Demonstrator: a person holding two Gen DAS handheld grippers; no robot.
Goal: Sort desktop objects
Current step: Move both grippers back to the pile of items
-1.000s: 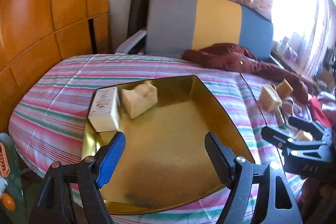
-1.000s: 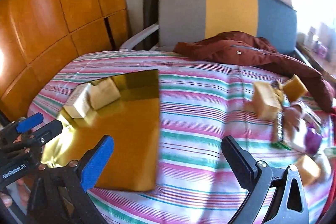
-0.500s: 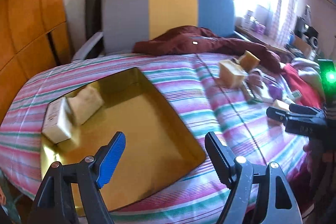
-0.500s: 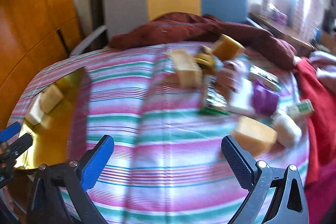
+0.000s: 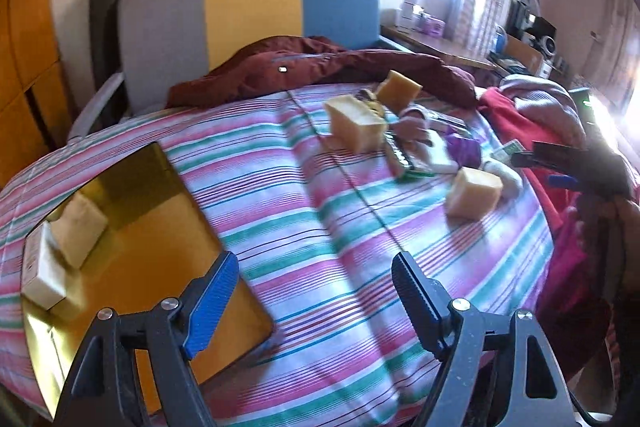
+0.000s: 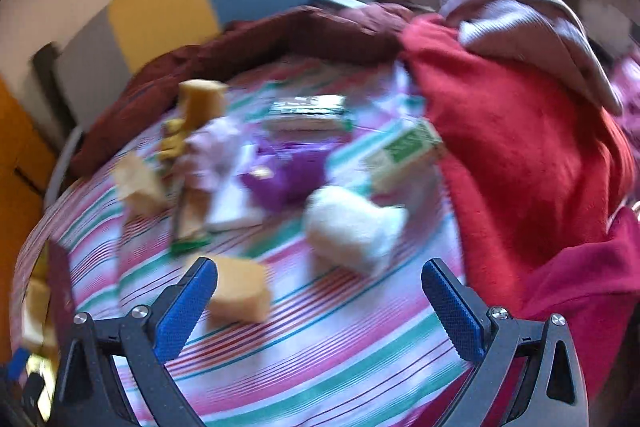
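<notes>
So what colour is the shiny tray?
Gold; the tray shows best in the left wrist view.

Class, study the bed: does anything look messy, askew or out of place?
Yes. Yellow blocks, a purple item and small boxes lie jumbled at odd angles on the striped bedspread, while the gold tray holds only two items.

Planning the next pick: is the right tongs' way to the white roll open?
Probably yes. The right tongs are open and empty, and the white roll lies just ahead on the striped cloth with nothing between. The yellow sponge block sits off by the left finger.
</notes>
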